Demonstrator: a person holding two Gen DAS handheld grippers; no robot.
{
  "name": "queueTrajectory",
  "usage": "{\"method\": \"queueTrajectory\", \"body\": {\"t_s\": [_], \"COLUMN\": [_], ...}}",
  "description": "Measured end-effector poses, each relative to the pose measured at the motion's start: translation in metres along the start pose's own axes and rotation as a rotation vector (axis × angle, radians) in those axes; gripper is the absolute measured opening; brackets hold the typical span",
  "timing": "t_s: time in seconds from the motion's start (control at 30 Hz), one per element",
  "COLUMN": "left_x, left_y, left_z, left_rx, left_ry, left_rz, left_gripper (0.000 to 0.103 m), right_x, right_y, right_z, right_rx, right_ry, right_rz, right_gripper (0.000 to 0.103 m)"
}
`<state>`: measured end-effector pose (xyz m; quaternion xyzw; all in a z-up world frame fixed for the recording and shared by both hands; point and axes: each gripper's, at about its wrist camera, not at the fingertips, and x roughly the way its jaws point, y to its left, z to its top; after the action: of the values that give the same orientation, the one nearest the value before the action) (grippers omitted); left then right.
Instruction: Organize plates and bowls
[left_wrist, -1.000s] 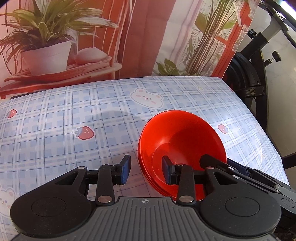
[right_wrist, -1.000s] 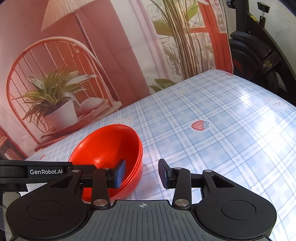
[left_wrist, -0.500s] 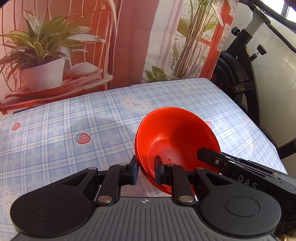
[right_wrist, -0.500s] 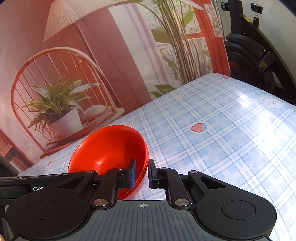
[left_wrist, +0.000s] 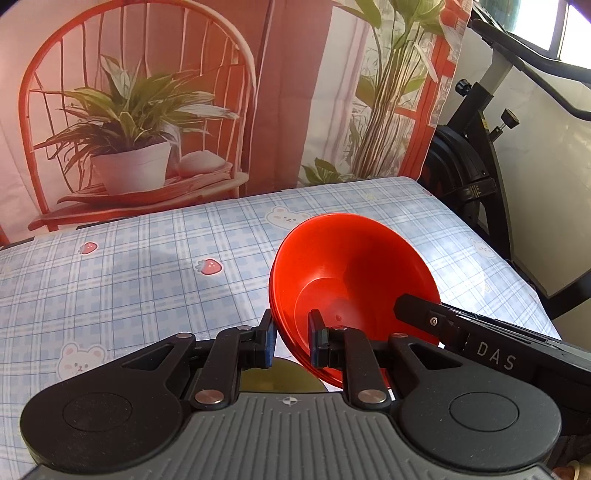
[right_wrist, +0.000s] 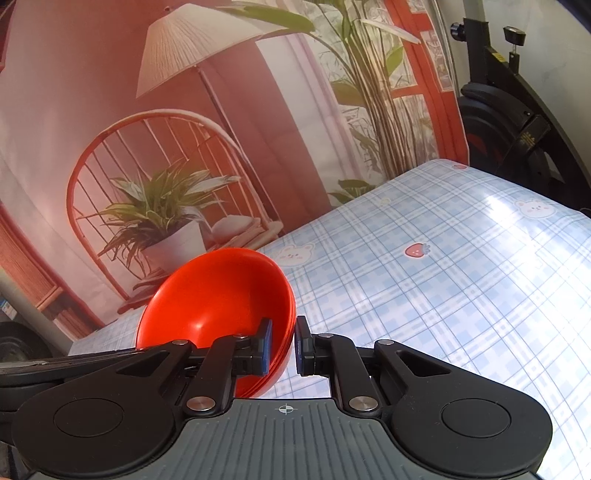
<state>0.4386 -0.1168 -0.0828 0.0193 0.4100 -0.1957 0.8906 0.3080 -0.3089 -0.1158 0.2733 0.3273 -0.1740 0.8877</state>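
Lower centre of the left wrist view, the left gripper (left_wrist: 291, 343) is clamped on the rim of the stacked red bowls (left_wrist: 351, 280), tilted above the checked tablecloth (left_wrist: 147, 280). A yellow-green disc (left_wrist: 280, 380) shows beneath them only here. In the right wrist view, the right gripper (right_wrist: 282, 345) pinches the opposite rim at lower left.

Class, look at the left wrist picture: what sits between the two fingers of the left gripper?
In the left wrist view, the rim and wall of the red bowls pass between the fingers of the left gripper.

Red bowls (left_wrist: 354, 273) (glossy), blue plaid tablecloth (left_wrist: 140, 273)
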Motion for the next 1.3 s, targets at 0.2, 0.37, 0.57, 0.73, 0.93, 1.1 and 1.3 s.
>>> {"method": "queueTrajectory", "body": {"t_s": [0.2, 0.37, 0.57, 0.73, 0.93, 1.1, 1.3], "left_x": [-0.025, -0.038, -0.047, -0.049, -0.049, -0.048, -0.048], "left_y": [0.013, 0.025, 0.038, 0.051, 0.059, 0.065, 0.070], "left_z": [-0.015, -0.027, -0.043, -0.058, -0.078, -0.087, -0.096], "left_rx": [-0.024, -0.051, -0.082, -0.130, -0.160, -0.182, -0.191], "left_ry": [-0.020, -0.029, -0.022, -0.004, 0.024, 0.043, 0.061], "left_rz": [0.022, 0.033, 0.036, 0.009, -0.003, 0.005, 0.014], "left_gripper": [0.020, 0.020, 0.020, 0.021, 0.021, 0.021, 0.022], "right_x": [-0.014, -0.022, -0.026, -0.026, -0.022, -0.018, -0.011], "right_y": [0.026, 0.043, 0.057, 0.065, 0.069, 0.073, 0.075], "right_z": [-0.008, -0.017, -0.030, -0.041, -0.055, -0.066, -0.077], "right_rx": [-0.061, -0.091, -0.128, -0.159, -0.181, -0.202, -0.211], "right_ry": [0.002, 0.009, 0.032, 0.055, 0.085, 0.113, 0.152], "right_rz": [0.017, 0.037, 0.051, 0.056, 0.064, 0.065, 0.063], "right_gripper": [0.011, 0.011, 0.010, 0.010, 0.009, 0.009, 0.009]}}
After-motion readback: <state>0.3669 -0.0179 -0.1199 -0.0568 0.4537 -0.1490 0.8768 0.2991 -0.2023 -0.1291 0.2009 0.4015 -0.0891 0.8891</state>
